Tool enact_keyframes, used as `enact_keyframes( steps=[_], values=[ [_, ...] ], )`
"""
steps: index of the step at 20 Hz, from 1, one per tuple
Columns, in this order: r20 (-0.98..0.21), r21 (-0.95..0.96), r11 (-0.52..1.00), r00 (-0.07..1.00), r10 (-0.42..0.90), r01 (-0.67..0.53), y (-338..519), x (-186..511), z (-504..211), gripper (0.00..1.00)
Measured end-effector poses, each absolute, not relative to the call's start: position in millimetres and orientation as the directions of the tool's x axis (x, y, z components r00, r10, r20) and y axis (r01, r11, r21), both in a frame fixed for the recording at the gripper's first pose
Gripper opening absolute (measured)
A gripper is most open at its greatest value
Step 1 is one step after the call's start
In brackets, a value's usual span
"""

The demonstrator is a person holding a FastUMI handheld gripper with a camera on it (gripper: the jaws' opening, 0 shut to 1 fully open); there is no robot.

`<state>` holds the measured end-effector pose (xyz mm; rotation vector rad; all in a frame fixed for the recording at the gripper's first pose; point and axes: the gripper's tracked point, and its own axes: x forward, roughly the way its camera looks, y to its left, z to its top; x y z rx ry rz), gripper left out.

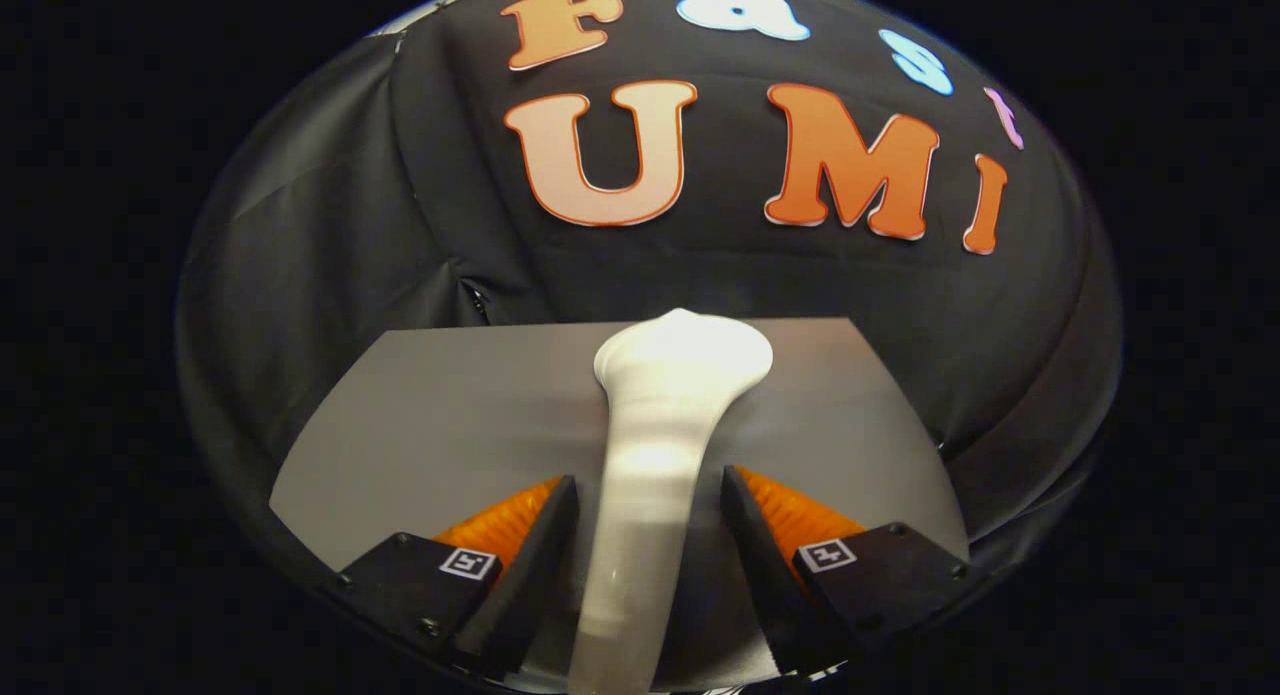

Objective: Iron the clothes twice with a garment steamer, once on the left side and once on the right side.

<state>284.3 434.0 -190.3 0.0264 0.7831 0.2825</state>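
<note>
A white garment steamer [685,360] lies lengthwise on a grey tabletop [440,415], its slim handle running back between my fingers and its wide head pointing away, near the table's far edge. My gripper [649,475] is open and straddles the handle. A narrow gap shows between the handle and each finger, so neither finger presses on it. The handle's rear end is hidden below the fingers.
The black cloth wall [330,245] of the booth hangs close behind the table's far edge and wraps round both sides. Bare grey tabletop lies to the left and right of the steamer.
</note>
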Motion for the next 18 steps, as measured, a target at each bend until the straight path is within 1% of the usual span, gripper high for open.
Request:
enact_keyframes(
  steps=[2,4,7,9,10,12,15,18],
  values=[
    [-0.696,0.113,0.963,0.671,0.253,-0.246,433,286,-193,0.83],
    [-0.699,0.141,0.953,0.655,0.288,-0.269,441,286,-198,0.76],
    [-0.690,0.200,0.932,0.632,0.352,-0.301,447,281,-193,0.60],
    [-0.668,0.301,0.910,0.619,0.414,-0.283,452,280,-190,0.51],
    [-0.641,0.324,0.905,0.639,0.425,-0.277,449,281,-182,0.44],
    [-0.592,0.335,0.883,0.656,0.469,-0.328,455,275,-169,0.44],
    [-0.524,0.233,0.862,0.689,0.501,-0.450,454,259,-149,0.43],
    [-0.454,0.223,0.834,0.703,0.547,-0.505,438,232,-123,0.43]
  ],
)
